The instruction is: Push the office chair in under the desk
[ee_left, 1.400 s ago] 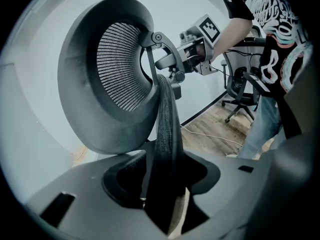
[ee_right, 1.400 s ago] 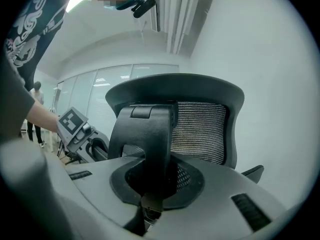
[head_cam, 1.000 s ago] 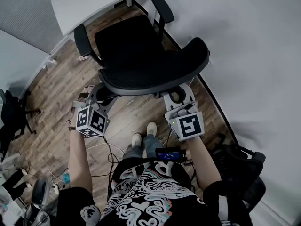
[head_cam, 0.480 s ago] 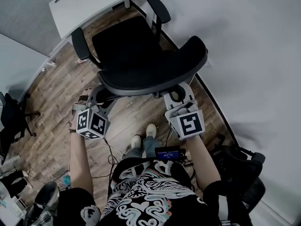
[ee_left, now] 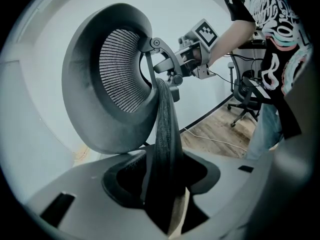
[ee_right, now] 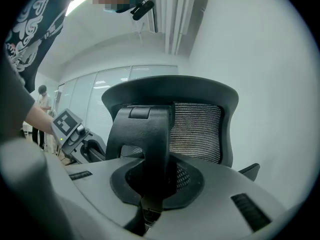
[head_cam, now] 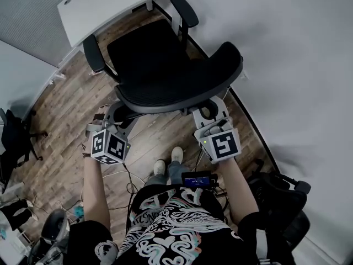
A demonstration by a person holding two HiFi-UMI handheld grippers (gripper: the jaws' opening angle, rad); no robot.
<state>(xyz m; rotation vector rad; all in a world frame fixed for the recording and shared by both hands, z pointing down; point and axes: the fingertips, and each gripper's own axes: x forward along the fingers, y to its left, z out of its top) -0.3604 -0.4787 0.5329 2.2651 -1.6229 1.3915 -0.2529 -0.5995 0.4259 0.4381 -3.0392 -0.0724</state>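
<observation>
The black office chair point(head_cam: 151, 54) stands on the wood floor with its seat facing the white desk point(head_cam: 110, 4) at the top left, its front close to the desk's edge. Its mesh backrest point(head_cam: 182, 90) is nearest me. My left gripper point(head_cam: 117, 110) is shut on the backrest's left rim, a black strip point(ee_left: 165, 134) running between the jaws. My right gripper point(head_cam: 209, 110) is shut on the backrest's right side, where the black support bracket point(ee_right: 150, 134) sits between its jaws. Each gripper shows in the other's view: the right gripper point(ee_left: 172, 71), the left gripper point(ee_right: 82, 144).
A white wall with a black baseboard point(head_cam: 251, 126) runs close along the chair's right. A second black chair point(head_cam: 281, 200) stands behind me on the right, another dark chair point(head_cam: 14, 134) at the left edge. Cables point(head_cam: 124, 173) lie on the floor by my shoes point(head_cam: 168, 159).
The chair has shifted a little to the left and toward the desk. Both grippers kept their hold on the backrest and moved with it.
</observation>
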